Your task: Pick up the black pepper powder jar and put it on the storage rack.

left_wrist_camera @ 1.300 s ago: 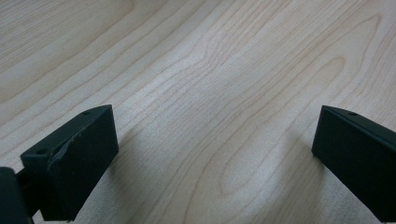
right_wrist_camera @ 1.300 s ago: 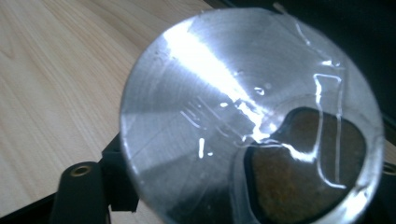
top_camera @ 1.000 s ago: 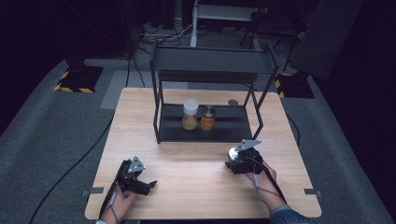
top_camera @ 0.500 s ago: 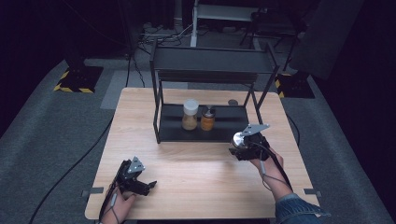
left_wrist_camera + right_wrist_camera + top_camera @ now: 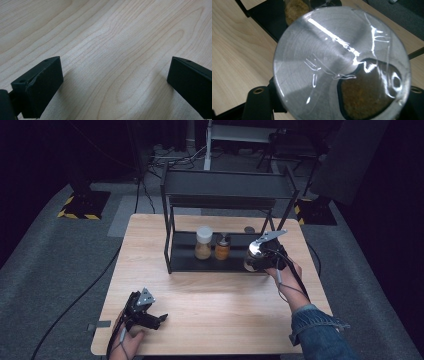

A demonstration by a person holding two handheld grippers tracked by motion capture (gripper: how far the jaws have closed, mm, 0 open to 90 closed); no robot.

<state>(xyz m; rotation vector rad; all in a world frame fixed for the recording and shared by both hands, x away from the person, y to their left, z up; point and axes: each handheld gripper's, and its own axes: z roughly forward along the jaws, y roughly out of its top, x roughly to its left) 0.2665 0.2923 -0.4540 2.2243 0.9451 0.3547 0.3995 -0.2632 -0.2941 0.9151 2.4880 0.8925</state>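
Observation:
A jar with a shiny silver lid (image 5: 252,253) is held in my right gripper (image 5: 259,260), which is shut on it at the right end of the black rack's lower shelf (image 5: 185,259). In the right gripper view the silver lid (image 5: 329,57) has a clear window showing brown spice, and black fingers (image 5: 258,100) flank the jar on both sides. On the shelf stand a white-lidded jar (image 5: 203,243) and an orange jar (image 5: 222,248). My left gripper (image 5: 158,319) rests open near the table's front left. In the left gripper view it (image 5: 115,85) has bare wood between its jaws.
The rack's upper shelf (image 5: 225,185) overhangs the lower one. A small grey disc (image 5: 248,229) lies on the wooden table (image 5: 225,305) behind the rack. A cable (image 5: 75,305) runs over the grey floor on the left.
My right gripper has carried the silver-lidded jar away from the table's front, up to the right end of the lower shelf. The left gripper has stayed in place.

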